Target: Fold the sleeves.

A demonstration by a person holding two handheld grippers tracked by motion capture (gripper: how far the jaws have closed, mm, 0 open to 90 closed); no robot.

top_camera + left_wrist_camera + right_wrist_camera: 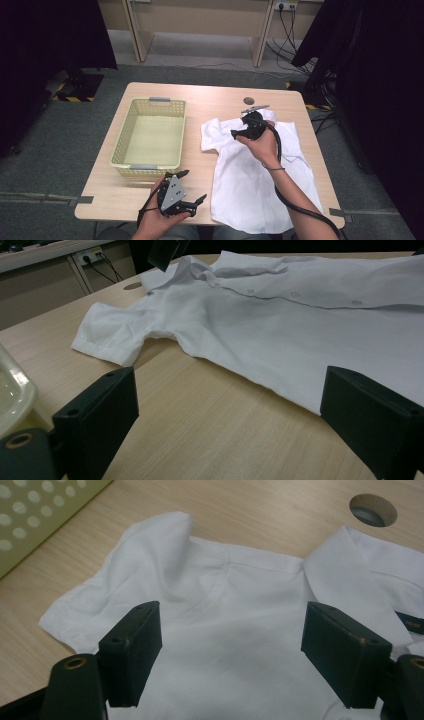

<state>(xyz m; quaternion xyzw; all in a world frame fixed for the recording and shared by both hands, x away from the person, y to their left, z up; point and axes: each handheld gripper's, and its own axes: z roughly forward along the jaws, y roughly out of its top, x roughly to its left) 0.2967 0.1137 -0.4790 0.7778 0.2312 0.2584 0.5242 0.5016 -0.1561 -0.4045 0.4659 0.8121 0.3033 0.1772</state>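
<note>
**Two open grippers, one white shirt lying flat**

Two grippers work over a wooden table (pixel 210 95) in the high view. A white short-sleeved shirt (pixel 255 180) lies spread on the right half of the table, collar toward the far edge, beside a pale yellow basket (pixel 150 132) on the left. The right gripper (pixel 239 133) hovers over the shirt's collar and shoulder, jaws apart and holding nothing. The left gripper (pixel 192 187) rests near the table's front edge, just left of the hem, also spread and holding nothing.

From the left gripper view, the shirt (pixel 280 335) lies ahead, one sleeve (pixel 112 337) flared toward the basket's rim (pixel 12 390), the button placket running along the far side. The jaws stand wide with bare wood between them.

From the right gripper view, the jaws straddle the shoulder panel of the shirt (pixel 225 630) without pinching it; the collar (pixel 340 575) sits to the right.

Judging by its folds, the cloth is thin, light and limp; it will sag and drag, so a seam, shoulder or collar edge gives the firmest hold. A dark neck label (pixel 410 622) carries lettering too small to read.
</note>
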